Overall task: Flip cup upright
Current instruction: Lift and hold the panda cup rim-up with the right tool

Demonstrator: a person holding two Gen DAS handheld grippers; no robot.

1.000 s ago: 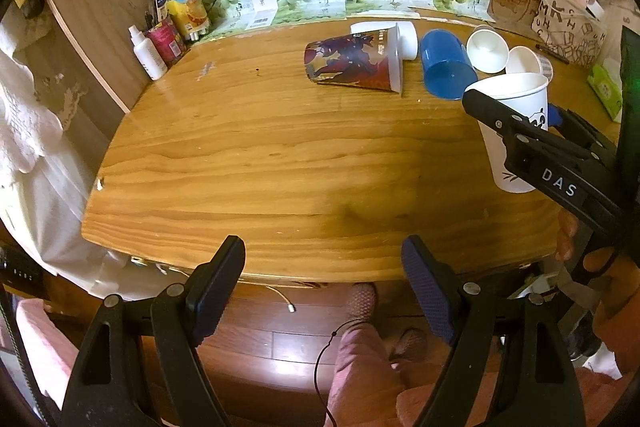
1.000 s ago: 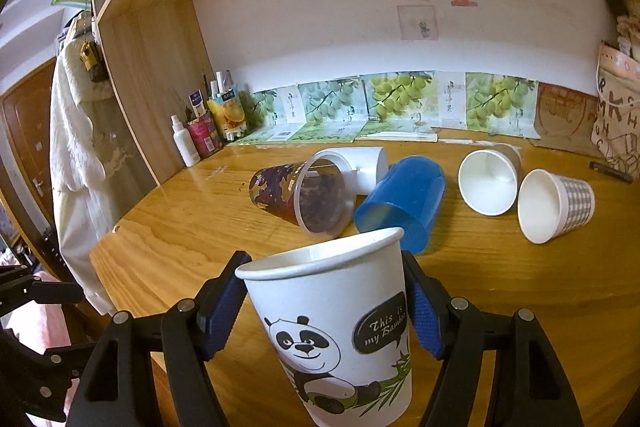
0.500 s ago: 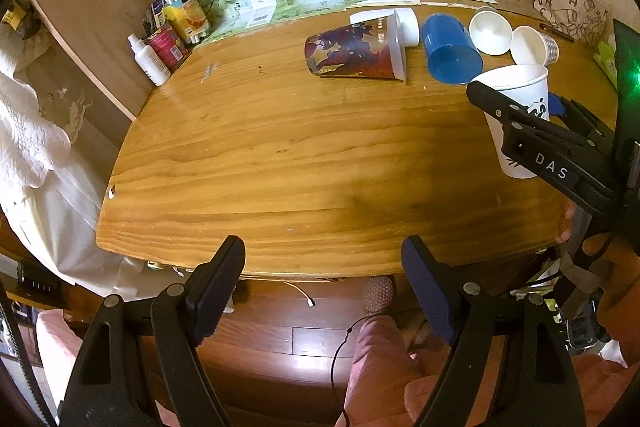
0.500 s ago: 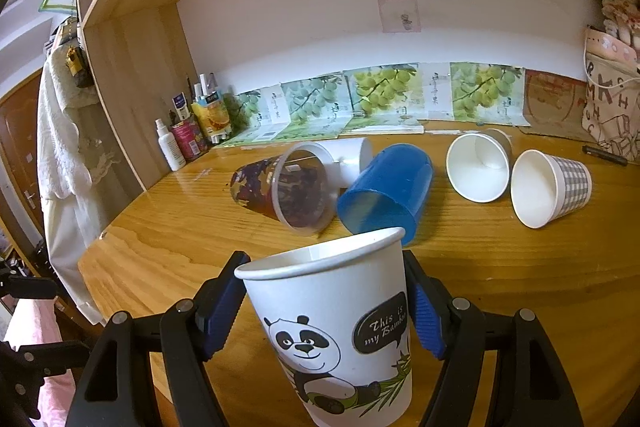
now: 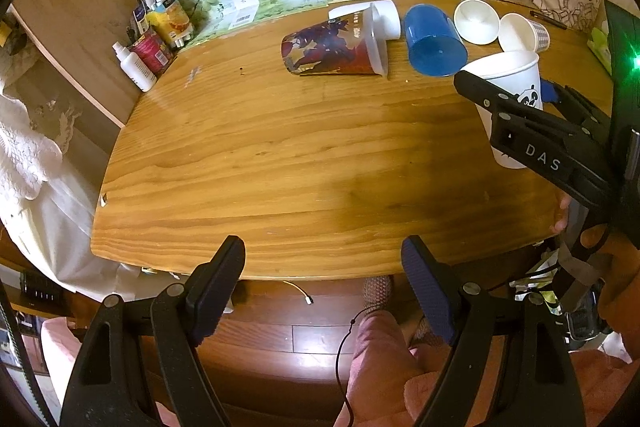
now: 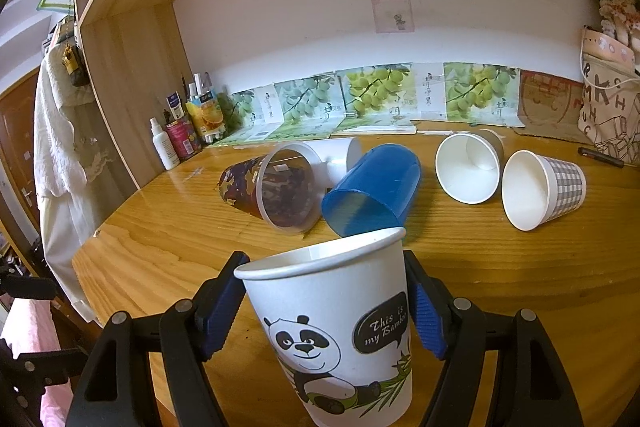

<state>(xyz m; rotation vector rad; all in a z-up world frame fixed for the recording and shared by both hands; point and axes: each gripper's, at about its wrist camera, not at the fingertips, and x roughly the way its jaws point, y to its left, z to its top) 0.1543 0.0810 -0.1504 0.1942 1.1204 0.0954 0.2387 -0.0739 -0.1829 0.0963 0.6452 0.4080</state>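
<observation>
The left wrist view looks down from off the near edge of the wooden table (image 5: 280,155), high and well back; the right wrist view sits low over it, facing the back wall (both share the blue cup (image 6: 372,191))

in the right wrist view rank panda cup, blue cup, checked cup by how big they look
1. panda cup, largest, though it is nearest the camera
2. blue cup
3. checked cup, close to the blue one
</observation>
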